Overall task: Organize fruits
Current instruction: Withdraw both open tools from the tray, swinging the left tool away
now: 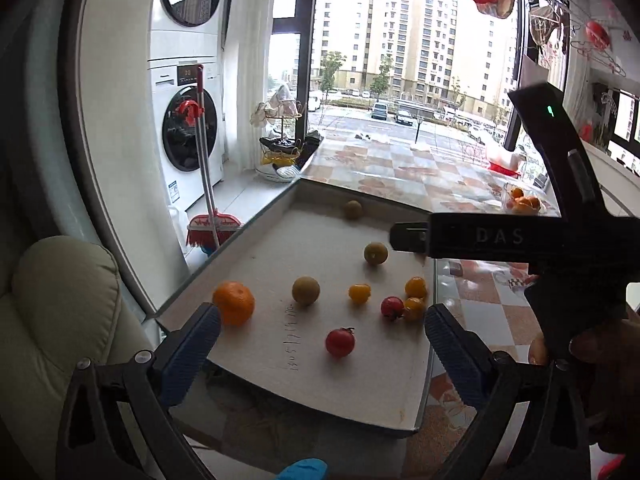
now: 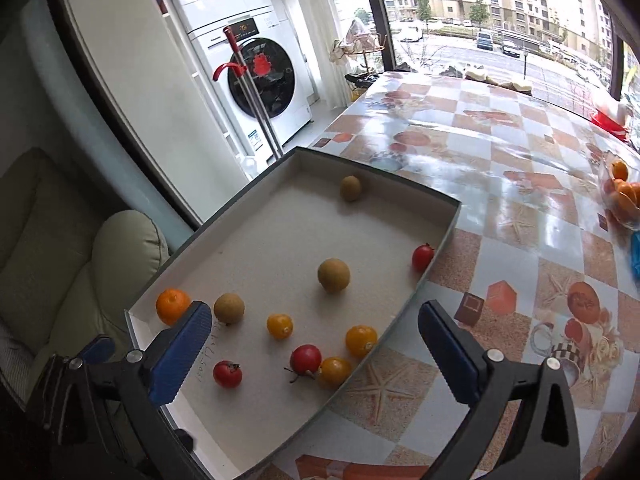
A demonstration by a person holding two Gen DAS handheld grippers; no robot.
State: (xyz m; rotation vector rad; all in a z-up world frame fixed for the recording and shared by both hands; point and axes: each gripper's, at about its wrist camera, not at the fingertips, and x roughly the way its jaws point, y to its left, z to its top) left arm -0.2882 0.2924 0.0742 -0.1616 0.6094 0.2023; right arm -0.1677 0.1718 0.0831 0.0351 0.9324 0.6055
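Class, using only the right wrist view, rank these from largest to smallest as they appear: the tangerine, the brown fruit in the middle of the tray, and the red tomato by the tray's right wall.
1. Middle brown fruit and tangerine: they look alike, and the gripper finger partly hides the tangerine, so no ranking.
2. Red tomato: clearly smallest.

left tool (image 1: 322, 330): black frame, blue ribbed pads, silver screws | right tool (image 2: 314, 340): same, "DAS" lettering, green light

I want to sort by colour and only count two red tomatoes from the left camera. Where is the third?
In the right wrist view the third red tomato lies alone against the tray's right wall, right of the central brown fruit.
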